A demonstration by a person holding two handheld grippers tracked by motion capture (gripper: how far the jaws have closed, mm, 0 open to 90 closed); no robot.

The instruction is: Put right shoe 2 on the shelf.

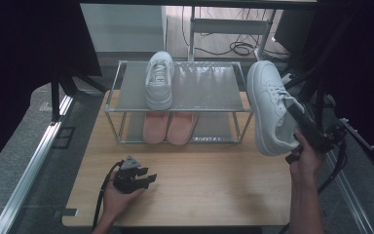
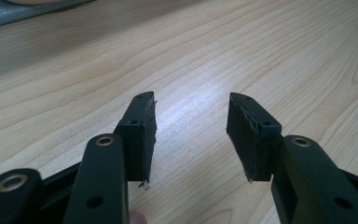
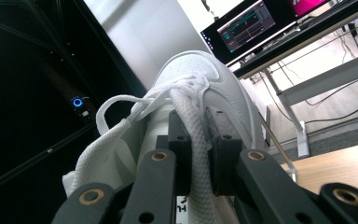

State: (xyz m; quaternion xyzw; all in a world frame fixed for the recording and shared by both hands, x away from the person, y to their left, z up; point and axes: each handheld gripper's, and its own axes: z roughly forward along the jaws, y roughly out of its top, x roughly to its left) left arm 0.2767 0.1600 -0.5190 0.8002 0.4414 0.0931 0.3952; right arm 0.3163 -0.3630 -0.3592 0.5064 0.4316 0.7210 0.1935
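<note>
My right gripper [image 1: 298, 118] is shut on the tongue of a white sneaker [image 1: 269, 105] and holds it in the air beside the right end of the shoe rack [image 1: 202, 90]. In the right gripper view the pads [image 3: 182, 154] pinch the padded tongue of the sneaker [image 3: 191, 81] just below its laces. A second white sneaker [image 1: 159, 79] stands on the rack's top shelf at the left. A pink pair of slippers [image 1: 170, 126] lies on the lower shelf. My left gripper [image 1: 146, 179] rests low over the wooden table [image 1: 214, 185], open; the left gripper [image 2: 191, 135] has nothing between its jaws.
Dark frame struts and a tripod stand at the right of the table. A metal rail runs along the left edge. Behind the rack are a desk frame and cables on the floor; monitors [image 3: 247, 25] appear in the right gripper view.
</note>
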